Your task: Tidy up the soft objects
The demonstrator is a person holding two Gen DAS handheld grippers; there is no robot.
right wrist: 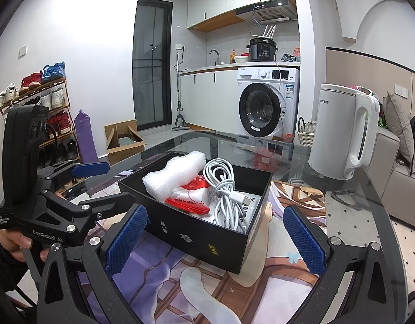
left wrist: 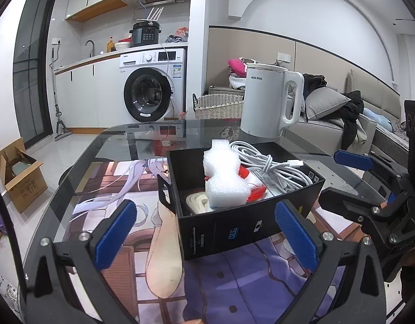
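- Blue ridged pads line both fingers of the left claw (left wrist: 204,233), which is spread wide and holds nothing; its right finger sits just beside the near corner of the box.
- Likewise the right claw (right wrist: 215,239) is spread wide and holds nothing, with the near wall of the box between its fingers in view.
- Each claw shows in the other's camera, off to the side of the box and apart from it.
- Under both lies a glass bench (left wrist: 80,172) with a cartoon-print mat (right wrist: 207,283) showing beneath the glass.
- On the bench stands an open black box (left wrist: 229,229), seen from the right claw too (right wrist: 207,243).
- Inside the box, a white foam piece (left wrist: 223,175) lies on top, along the left side (right wrist: 172,175).
- Touching the foam is a red and white packet (right wrist: 191,197), partly under it.
- A coiled white cable (left wrist: 269,164) fills the right side of the box, its plug end lying on the coil (right wrist: 223,189).
- Beyond the box, near the bench's far edge, a white kettle (left wrist: 269,102) stands upright with its handle to the right.
- Further back on the floor sit a woven basket (left wrist: 218,106) and a washing machine (left wrist: 150,86).
- A cardboard carton (left wrist: 20,175) sits open on the floor to the left, well apart from the bench.
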